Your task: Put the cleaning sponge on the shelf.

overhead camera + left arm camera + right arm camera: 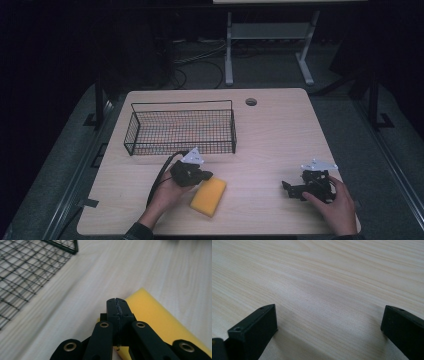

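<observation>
Sponge (209,195) is being nudged at its near-left edge by the left claw (204,175), jaws pressed together, with the wire basket (180,131) waiting beyond; right claw (291,189) is being rested wide apart on the counter (280,130).

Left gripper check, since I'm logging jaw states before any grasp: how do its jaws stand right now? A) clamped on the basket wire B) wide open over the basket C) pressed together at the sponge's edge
C: the left gripper's jaws meet, over the yellow sponge's edge.
</observation>
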### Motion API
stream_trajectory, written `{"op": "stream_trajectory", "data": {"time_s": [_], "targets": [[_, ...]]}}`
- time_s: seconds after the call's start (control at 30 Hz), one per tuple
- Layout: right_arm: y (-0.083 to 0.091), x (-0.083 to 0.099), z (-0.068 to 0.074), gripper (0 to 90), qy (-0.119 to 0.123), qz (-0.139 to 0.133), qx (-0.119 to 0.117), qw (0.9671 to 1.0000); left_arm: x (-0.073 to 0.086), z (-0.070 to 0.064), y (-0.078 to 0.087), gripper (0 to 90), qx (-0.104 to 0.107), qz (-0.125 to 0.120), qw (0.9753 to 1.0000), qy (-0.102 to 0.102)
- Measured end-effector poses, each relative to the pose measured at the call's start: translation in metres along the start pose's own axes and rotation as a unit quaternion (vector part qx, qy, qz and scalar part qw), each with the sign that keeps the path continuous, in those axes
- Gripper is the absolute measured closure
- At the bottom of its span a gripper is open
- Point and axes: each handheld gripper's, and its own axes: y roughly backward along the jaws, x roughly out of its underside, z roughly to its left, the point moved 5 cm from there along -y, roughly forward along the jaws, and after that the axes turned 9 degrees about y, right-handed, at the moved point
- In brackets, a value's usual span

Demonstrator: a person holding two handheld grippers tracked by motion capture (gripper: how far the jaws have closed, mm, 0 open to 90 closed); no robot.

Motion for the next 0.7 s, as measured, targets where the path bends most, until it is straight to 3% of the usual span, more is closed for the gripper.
{"op": "stream_trajectory", "data": {"time_s": [0.27,0.47,0.7], "targets": [[0.000,0.000,0.000,0.0,0.000,0.000,0.000,1.0000,-0.003,0.005,0.002,89.8,-0.004,-0.004,1.0000,0.006],[0.000,0.000,0.000,0.0,0.000,0.000,0.000,1.0000,-0.001,-0.010,0.016,89.8,0.002,-0.009,0.9999,0.010],[0.000,0.000,0.000,0.0,0.000,0.000,0.000,1.0000,0.022,-0.030,0.032,89.8,0.005,-0.004,0.9997,0.023]]}}
